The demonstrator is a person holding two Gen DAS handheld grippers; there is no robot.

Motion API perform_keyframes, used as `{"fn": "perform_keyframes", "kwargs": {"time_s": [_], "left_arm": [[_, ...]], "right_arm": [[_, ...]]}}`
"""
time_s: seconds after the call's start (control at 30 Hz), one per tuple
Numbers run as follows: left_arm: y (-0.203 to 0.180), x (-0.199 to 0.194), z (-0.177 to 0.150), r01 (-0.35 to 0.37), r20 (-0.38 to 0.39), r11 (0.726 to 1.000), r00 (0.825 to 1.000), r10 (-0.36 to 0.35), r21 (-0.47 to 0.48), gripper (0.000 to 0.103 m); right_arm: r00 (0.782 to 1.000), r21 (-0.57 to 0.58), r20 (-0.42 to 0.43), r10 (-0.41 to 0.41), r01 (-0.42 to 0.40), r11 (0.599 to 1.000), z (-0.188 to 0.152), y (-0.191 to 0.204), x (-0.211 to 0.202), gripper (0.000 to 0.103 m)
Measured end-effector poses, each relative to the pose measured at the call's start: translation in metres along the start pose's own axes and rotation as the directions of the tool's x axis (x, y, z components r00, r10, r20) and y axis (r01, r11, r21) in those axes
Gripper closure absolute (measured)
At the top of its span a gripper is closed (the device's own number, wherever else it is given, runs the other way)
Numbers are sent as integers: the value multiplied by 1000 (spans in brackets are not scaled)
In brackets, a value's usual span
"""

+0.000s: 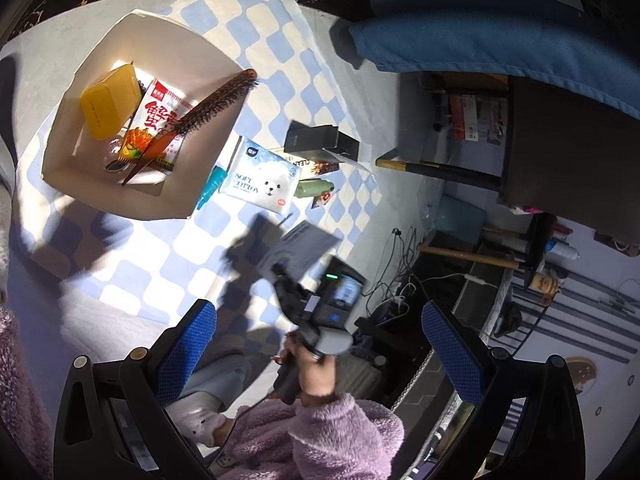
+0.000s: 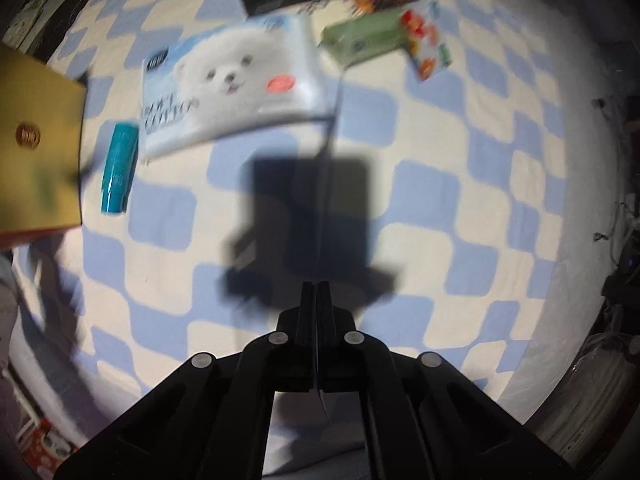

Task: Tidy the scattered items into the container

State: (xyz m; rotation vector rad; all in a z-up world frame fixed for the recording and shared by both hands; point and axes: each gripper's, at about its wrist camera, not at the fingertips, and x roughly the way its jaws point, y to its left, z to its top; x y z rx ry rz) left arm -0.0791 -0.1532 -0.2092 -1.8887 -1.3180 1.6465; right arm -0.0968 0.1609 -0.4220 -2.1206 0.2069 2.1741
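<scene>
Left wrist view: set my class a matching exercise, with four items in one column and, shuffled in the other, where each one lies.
1 yellow plastic case
2 white tissue pack with bear face
3 teal tube
4 brown bristle hairbrush

A on the checked mat, between box and tissue pack
B wholly inside the white cardboard box
C leaning out over the box's rim
D flat on the mat, beside a black carton

Pairs: 1-B, 2-D, 3-A, 4-C

A hairbrush (image 1: 218, 100), a snack packet (image 1: 160, 120) and a lidded case (image 1: 109, 100) are held in the box (image 1: 176, 196); a tissue pack (image 1: 262, 176) is laid just beside it on the checked mat (image 1: 280, 32).
</scene>
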Motion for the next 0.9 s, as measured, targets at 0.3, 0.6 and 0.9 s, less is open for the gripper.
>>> {"fn": "perform_keyframes", "kwargs": {"time_s": [0.3, 0.6, 0.9], "left_arm": [[-14, -1, 1, 35, 39, 996, 998, -38, 80, 0], [5, -7, 5, 165, 29, 986, 986, -166, 37, 1], [6, -12, 12, 216, -6, 974, 976, -216, 69, 43]], "right_arm": [[555, 201, 213, 804, -830, 520, -3, 0, -119, 102], [97, 173, 104, 990, -982, 78, -22, 67, -126, 102], [-128, 56, 52, 990, -990, -131, -24, 91, -149, 102]]}}
